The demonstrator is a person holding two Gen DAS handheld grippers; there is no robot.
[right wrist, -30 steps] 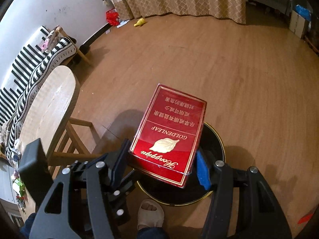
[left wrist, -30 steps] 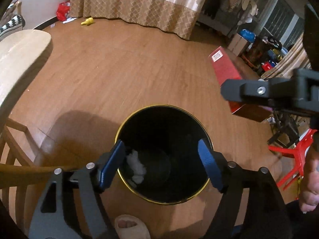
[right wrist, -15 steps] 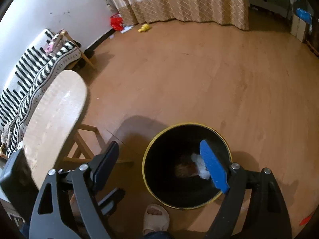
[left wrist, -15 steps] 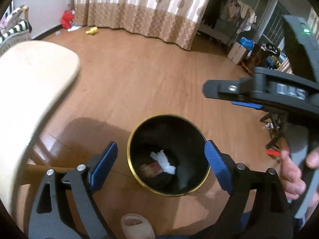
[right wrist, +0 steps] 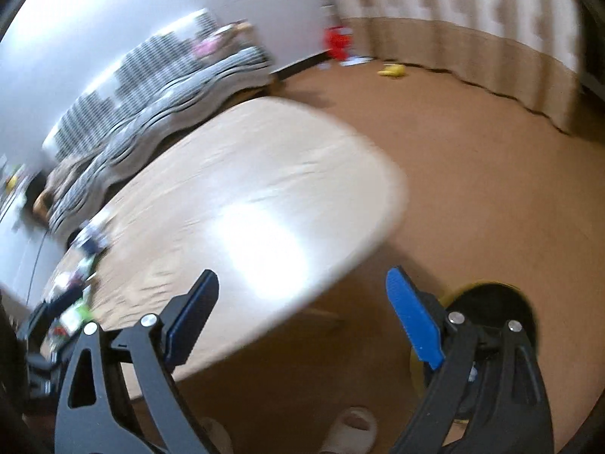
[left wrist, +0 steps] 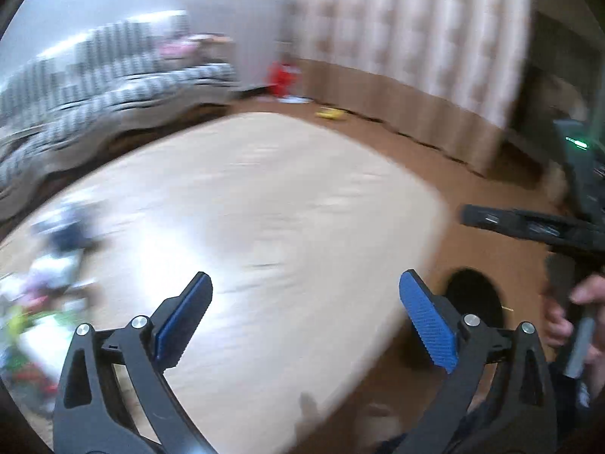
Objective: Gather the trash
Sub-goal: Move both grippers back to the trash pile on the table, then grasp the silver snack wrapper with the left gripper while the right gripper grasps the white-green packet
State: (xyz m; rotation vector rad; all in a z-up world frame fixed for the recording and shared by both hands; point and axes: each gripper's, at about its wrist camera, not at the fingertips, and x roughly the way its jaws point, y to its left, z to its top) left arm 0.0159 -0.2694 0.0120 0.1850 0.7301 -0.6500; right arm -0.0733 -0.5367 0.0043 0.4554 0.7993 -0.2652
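1. The left gripper (left wrist: 305, 316) hangs over the pale wooden table (left wrist: 264, 196), its blue-padded jaws spread wide with nothing between them.
2. The right gripper (right wrist: 302, 317) is likewise spread wide and empty, one blue pad over the table's near edge, the other over the brown floor (right wrist: 491, 174).
3. The black trash bin (right wrist: 491, 308), rimmed in yellow, stands on the floor just beside the table's rounded end, partly hidden behind the right gripper's right finger; the left wrist view shows the same bin (left wrist: 474, 299) as a dark opening below the table edge. Its contents cannot be made out.
4. At the right edge of the left wrist view, the person's right hand (left wrist: 567, 314) grips a black handle.
5. A blurred cluster of small items (left wrist: 45, 291), with green, white and dark shapes, sits at the far left end of the table; motion blur prevents telling what they are.
6. A striped sofa (right wrist: 159, 106) lines the wall behind the table, and a patterned curtain (right wrist: 472, 19) hangs along the far side of the room.
7. A small yellow object (right wrist: 392, 70) and a red object (right wrist: 336, 43) lie on the floor near the curtain.
8. A light slipper (right wrist: 351, 425) shows on the floor at the bottom of the right wrist view.
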